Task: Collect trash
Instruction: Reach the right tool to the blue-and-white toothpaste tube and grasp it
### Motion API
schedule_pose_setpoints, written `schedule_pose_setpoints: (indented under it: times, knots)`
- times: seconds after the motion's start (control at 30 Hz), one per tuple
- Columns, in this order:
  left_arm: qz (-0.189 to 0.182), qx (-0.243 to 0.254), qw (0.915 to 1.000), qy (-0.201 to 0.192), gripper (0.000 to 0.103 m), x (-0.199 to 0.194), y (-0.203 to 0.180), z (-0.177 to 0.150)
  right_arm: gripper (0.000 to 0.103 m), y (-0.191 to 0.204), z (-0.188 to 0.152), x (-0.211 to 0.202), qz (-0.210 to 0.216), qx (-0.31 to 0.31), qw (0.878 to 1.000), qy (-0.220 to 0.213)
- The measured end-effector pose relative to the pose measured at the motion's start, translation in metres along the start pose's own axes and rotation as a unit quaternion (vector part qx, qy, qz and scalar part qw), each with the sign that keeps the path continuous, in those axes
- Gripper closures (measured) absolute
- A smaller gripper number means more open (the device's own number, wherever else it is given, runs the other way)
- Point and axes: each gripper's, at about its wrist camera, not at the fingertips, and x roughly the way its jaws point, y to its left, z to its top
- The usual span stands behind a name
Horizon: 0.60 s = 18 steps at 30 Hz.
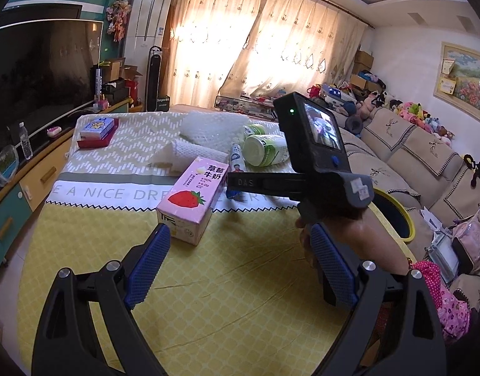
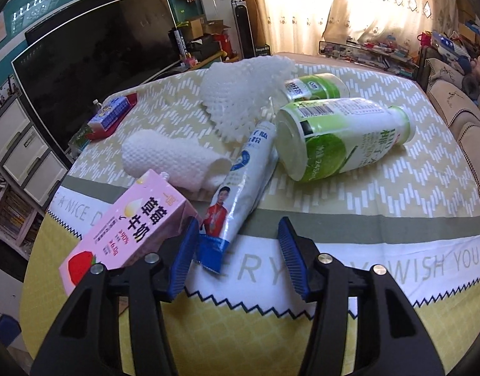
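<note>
A pink strawberry-milk carton (image 1: 193, 197) (image 2: 130, 225) lies on the yellow tablecloth (image 1: 208, 282). Beside it lie a white-and-blue squeeze tube (image 2: 240, 188), a rolled white paper towel (image 2: 171, 156), a white foam net (image 2: 243, 94) and two green-and-white bottles (image 2: 343, 134) (image 2: 315, 86) on their sides. My right gripper (image 2: 238, 250) (image 1: 232, 188) points down at the tube. The tube's blue end lies between its jaws, close by the left pad (image 2: 183, 257); the right pad is apart from it. My left gripper (image 1: 241, 263) is open and empty, just short of the carton.
A dark bin with a yellow rim (image 1: 396, 216) stands at the table's right edge, behind the hand on the right gripper. A tissue box on a red tray (image 1: 97, 131) sits at the far left corner. TV (image 1: 36, 72) to the left, sofa (image 1: 412, 156) to the right.
</note>
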Motion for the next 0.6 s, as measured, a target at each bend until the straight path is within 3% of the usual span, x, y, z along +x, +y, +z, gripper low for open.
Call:
schedule_pose_setpoints:
  times: [0.07, 0.13, 0.17, 0.33, 0.6]
  knots:
    - [-0.001, 0.001, 1.0, 0.001, 0.013, 0.001, 0.0, -0.001, 0.058, 0.0, 0.0, 0.0, -0.002, -0.006, 1.0, 0.005]
    - [0.0, 0.001, 1.0, 0.002, 0.013, 0.001, 0.0, -0.002, 0.071, -0.001, -0.002, -0.005, 0.006, -0.011, 1.0, 0.01]
    - [0.0, 0.001, 1.0, 0.002, 0.013, 0.001, 0.001, -0.002, 0.083, -0.001, -0.004, -0.008, 0.009, -0.013, 1.0, 0.009]
    - [-0.001, -0.004, 1.0, 0.001, 0.013, 0.003, 0.005, -0.002, 0.085, -0.013, -0.016, -0.036, 0.045, -0.012, 0.999, -0.012]
    - [0.0, -0.002, 1.0, 0.004, 0.013, 0.007, 0.001, -0.003, 0.087, -0.039, -0.046, -0.092, 0.06, -0.012, 0.994, -0.085]
